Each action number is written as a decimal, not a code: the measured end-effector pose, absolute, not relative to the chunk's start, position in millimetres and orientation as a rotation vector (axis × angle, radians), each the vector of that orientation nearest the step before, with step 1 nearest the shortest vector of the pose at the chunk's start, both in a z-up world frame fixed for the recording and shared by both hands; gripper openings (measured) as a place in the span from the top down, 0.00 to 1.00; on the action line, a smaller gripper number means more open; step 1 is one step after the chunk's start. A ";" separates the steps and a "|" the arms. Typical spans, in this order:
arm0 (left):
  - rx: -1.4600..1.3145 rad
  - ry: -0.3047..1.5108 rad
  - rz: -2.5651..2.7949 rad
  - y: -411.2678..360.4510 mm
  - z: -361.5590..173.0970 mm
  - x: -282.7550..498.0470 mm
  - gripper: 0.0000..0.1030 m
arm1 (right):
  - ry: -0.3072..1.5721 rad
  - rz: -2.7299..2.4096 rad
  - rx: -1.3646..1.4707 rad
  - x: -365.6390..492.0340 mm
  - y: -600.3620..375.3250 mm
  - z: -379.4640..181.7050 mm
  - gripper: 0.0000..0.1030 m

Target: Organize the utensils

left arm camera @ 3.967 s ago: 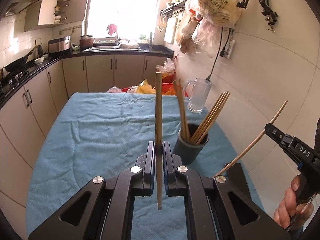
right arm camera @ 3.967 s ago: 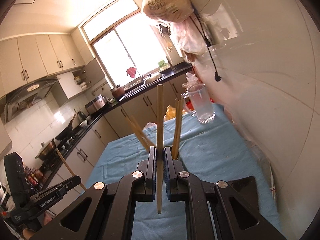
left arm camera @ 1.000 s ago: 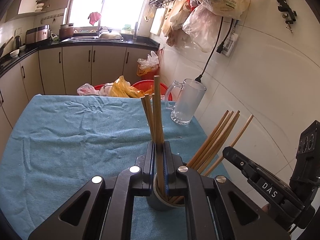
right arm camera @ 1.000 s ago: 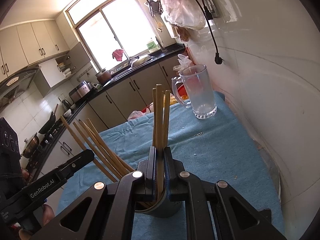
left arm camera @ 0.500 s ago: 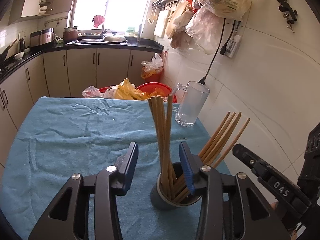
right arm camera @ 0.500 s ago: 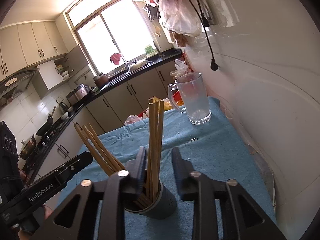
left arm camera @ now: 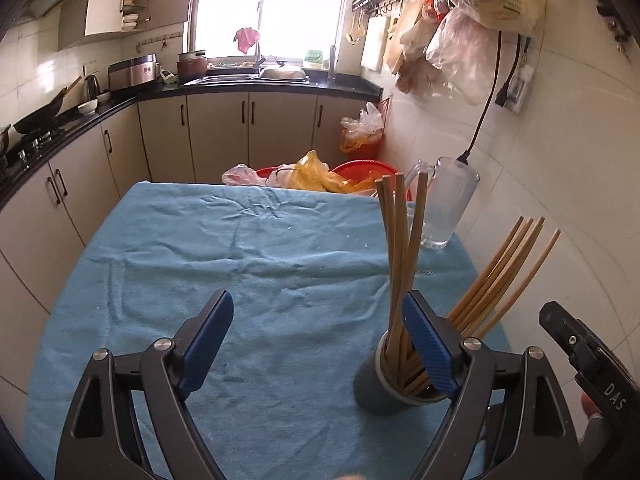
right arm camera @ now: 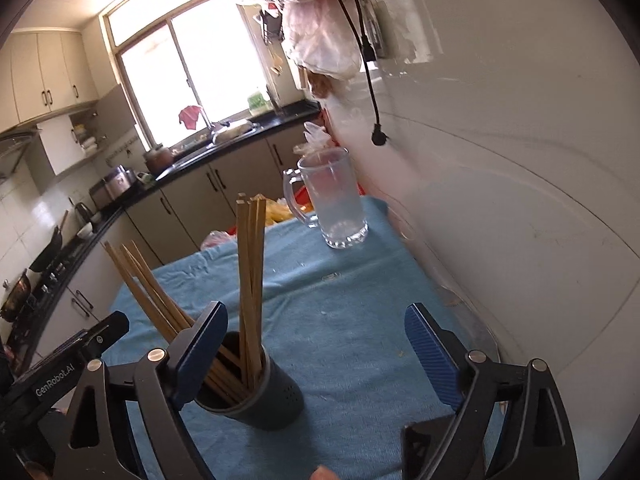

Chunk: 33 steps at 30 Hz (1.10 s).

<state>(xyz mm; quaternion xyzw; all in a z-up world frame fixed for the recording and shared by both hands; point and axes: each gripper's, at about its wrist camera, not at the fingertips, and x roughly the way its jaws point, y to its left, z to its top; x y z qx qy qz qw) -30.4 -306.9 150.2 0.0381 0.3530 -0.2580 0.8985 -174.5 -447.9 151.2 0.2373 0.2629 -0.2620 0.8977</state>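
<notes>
Both chopsticks (left arm camera: 400, 264) released into holder (left arm camera: 384, 388), left claw (left arm camera: 320, 340) and right claw (right arm camera: 316, 348) just spread wide, nothing between.

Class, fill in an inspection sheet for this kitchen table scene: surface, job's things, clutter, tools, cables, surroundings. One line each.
Surface: blue cloth covers the table, wrinkled.
Job's things: wooden chopsticks stand in the dark holder; some upright, some leaning toward the wall.
Clutter: glass mug near the wall; plastic bags and red basins beyond the far edge.
Tools: left tool and right tool have just been opening, jaws wide, nothing between the pads.
Cables: black cord with plug hangs on the wall.
Surroundings: window, sink counter, cabinets, stove at left, bags hung on the wall.
</notes>
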 end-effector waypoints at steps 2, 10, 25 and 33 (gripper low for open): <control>0.098 0.723 -0.509 -306.3 151.6 -31.8 0.17 | 0.548 -0.558 0.487 -176.8 -445.1 151.6 0.09; 0.136 0.642 -0.434 -279.1 159.3 -62.1 0.15 | 0.540 -0.645 0.397 -198.7 -423.0 159.7 0.05; 0.212 0.572 -0.436 -147.1 127.5 -199.1 0.08 | 0.494 -0.729 0.243 -311.8 -302.6 151.5 0.00; 0.156 0.596 -0.379 -109.3 114.9 -218.3 0.08 | 0.501 -0.751 0.175 -328.5 -258.5 140.5 0.00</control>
